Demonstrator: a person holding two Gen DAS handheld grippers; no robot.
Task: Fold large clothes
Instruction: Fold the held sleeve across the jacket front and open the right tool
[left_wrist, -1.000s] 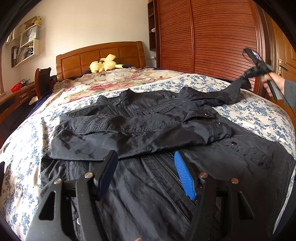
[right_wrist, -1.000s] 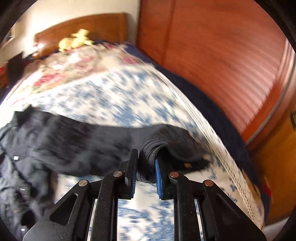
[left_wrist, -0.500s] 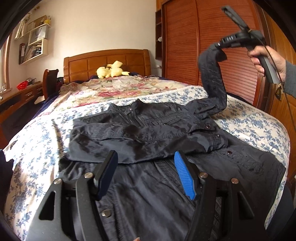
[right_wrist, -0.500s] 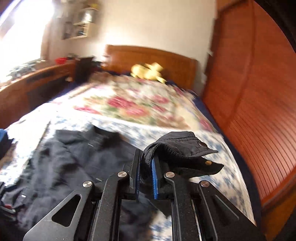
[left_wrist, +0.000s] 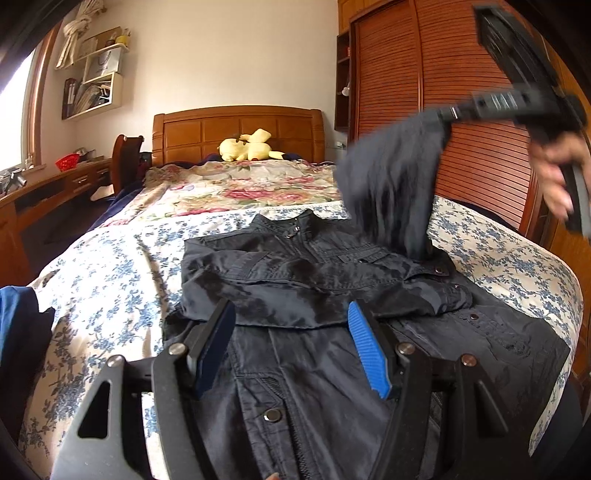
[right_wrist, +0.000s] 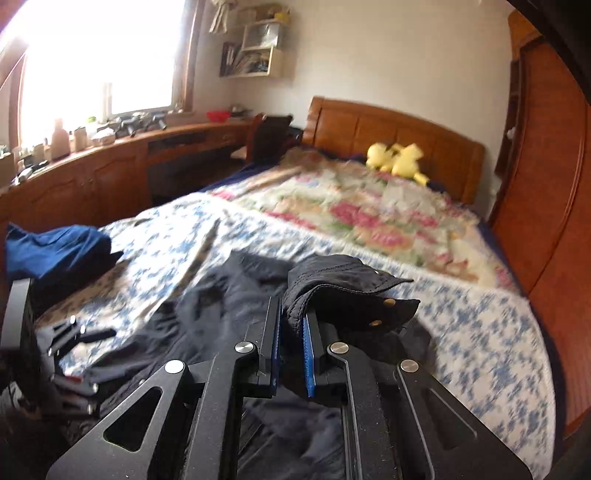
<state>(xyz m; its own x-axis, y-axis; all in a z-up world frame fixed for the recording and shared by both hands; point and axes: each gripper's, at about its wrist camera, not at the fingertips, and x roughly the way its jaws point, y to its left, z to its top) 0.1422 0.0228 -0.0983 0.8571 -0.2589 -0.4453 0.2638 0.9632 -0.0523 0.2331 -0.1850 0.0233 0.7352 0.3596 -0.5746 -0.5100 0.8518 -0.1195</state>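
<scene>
A dark navy jacket (left_wrist: 317, 288) lies spread on the blue-flowered bedspread (left_wrist: 110, 280), its left sleeve folded across the chest. My left gripper (left_wrist: 291, 321) is open and empty, hovering just above the jacket's lower front. My right gripper (right_wrist: 291, 317) is shut on the cuff of the jacket's right sleeve (right_wrist: 347, 291). In the left wrist view that sleeve (left_wrist: 391, 184) hangs blurred, lifted high over the jacket's right shoulder, with the right gripper (left_wrist: 447, 116) at its top. The jacket body (right_wrist: 207, 325) lies below in the right wrist view.
A blue garment (right_wrist: 55, 251) lies at the bed's left edge. A yellow plush toy (left_wrist: 251, 146) sits by the wooden headboard (left_wrist: 236, 129). A slatted wooden wardrobe (left_wrist: 461, 110) stands to the right, a desk (right_wrist: 92, 173) under the window to the left.
My right gripper has lifted the right sleeve off the bed and swung it up and leftward over the jacket. My left gripper has stayed open above the lower front.
</scene>
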